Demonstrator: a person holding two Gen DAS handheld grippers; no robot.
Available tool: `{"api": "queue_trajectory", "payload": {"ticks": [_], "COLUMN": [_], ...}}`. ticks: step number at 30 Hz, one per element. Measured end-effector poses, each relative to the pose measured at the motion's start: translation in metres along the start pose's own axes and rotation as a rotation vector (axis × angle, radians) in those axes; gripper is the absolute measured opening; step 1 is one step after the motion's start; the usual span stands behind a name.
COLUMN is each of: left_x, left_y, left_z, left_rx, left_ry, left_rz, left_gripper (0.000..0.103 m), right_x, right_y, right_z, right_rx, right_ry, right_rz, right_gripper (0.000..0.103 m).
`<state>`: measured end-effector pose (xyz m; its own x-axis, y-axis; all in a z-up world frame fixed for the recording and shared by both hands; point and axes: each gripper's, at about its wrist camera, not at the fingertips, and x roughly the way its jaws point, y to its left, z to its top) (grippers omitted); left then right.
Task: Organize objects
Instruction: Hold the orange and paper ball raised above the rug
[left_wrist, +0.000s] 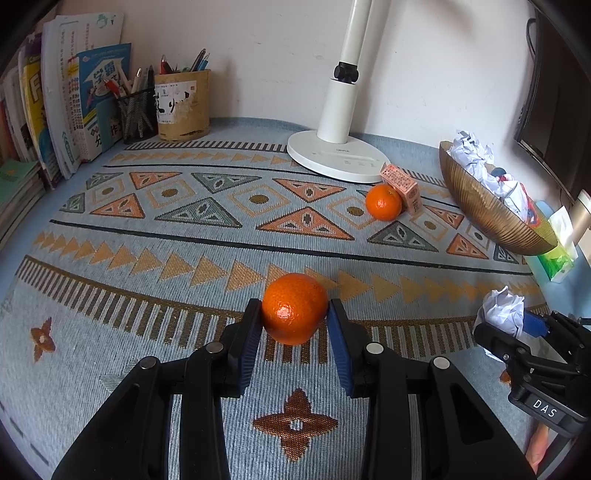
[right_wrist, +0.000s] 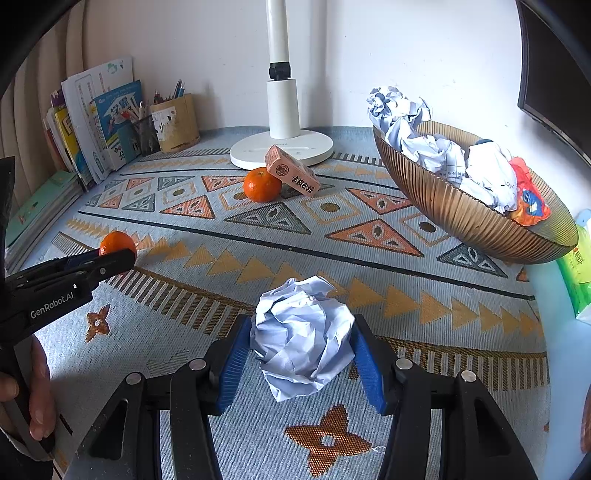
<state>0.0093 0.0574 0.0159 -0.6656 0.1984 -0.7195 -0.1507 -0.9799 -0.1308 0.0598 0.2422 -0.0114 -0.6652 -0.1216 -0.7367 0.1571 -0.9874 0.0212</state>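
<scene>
Looking along the left gripper (left_wrist: 294, 314), the jaws are clenched on a tangerine (left_wrist: 294, 308), the blue pads (left_wrist: 249, 343) pressing its two flanks near the fingertips, the fruit seemingly just clear of the patterned mat (left_wrist: 147, 332) on the bench. Ahead of the jaws and to their right, a second tangerine (left_wrist: 383, 202) lies touching a small pink box (left_wrist: 402, 186), just in front of the white lamp base (left_wrist: 336, 158). Further right stands the ribbed bowl (left_wrist: 487, 214), already filled with crumpled paper. The grip is shallow, so I judge it wise to keep the squeeze steady and carry the fruit level, without jerks, lest it roll out forward.

Turning to the right wrist view, the right gripper (right_wrist: 303, 343) has its jaws grasping a paper ball (right_wrist: 303, 336), both pads sunk into its sides. The bowl (right_wrist: 461, 221) lies ahead and to the right of these jaws, so the paper probably belongs there. Lifting above the rim before crossing, and releasing over a lower gap in the heap, should stop it tumbling back out. The left gripper (right_wrist: 118, 258) sits well apart to the left, so the paths need not cross.
</scene>
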Motion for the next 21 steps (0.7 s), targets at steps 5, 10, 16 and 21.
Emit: {"api": "queue_trajectory", "payload": {"ticks": [5,10,16,21], "left_x": [-0.0014,-0.0026,-0.0050,-0.0059], "left_y": [-0.0007,0.0003,0.0030,0.0035], "left_z": [0.0001,0.0002,0.0007,0.0001], "left_rx": [-0.001,-0.006,-0.019,-0.022], "left_ry": [-0.005,-0.011,-0.026,-0.032], "left_rz": [-0.005,-0.006,-0.002,-0.005], "left_gripper": [0.033,0.033,0.033,0.033], "right_x": [0.0016,0.0017,0.0014,-0.0009], "right_y": [0.0007,0.0001,-0.0022,0.0017], "right_z": [0.0003,0.0006,0.0004,-0.0011], "right_rx": [-0.008,-0.009,0.007,-0.019], "right_ry": [0.007,0.007,0.009,0.004], "right_rz": [-0.011,-0.015,-0.013,-0.025], "right_gripper": [0.053,0.054,0.054,0.055]}}
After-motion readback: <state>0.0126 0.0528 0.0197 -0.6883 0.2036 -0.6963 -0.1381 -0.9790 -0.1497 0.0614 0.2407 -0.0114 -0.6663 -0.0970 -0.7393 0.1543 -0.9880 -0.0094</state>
